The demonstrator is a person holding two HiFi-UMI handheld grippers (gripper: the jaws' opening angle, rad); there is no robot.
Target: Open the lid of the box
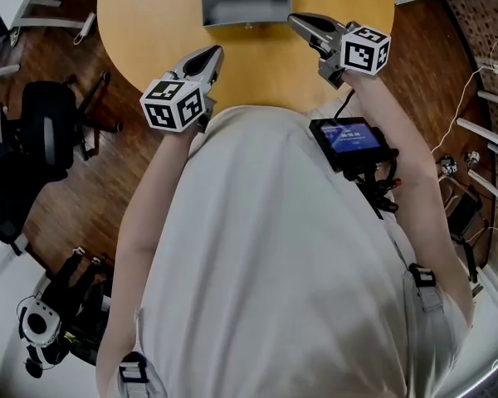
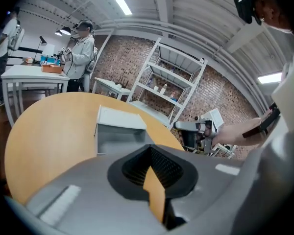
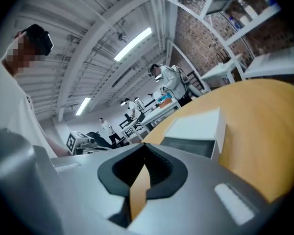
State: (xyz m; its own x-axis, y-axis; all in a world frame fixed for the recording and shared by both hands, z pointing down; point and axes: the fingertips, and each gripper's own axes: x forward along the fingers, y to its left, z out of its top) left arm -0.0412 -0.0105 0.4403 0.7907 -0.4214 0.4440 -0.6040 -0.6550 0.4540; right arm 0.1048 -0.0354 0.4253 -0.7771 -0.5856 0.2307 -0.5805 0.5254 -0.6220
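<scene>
The grey-white box (image 1: 245,2) stands on the round wooden table (image 1: 149,23) at the far edge of the head view, with its lid down. It also shows as the box (image 2: 120,129) ahead of the left jaws and the box (image 3: 196,131) ahead of the right jaws. My left gripper (image 1: 212,53) hovers near the table's near edge, left of the box and short of it, jaws together and empty. My right gripper (image 1: 296,21) hangs just right of the box's front corner, apart from it, jaws together with nothing between them.
A black office chair (image 1: 46,127) and other gear stand on the wood floor at left. A small screen device (image 1: 351,138) hangs on the person's chest. White shelving (image 2: 171,82), a white table (image 2: 29,75) and a standing person (image 2: 81,53) lie beyond the table.
</scene>
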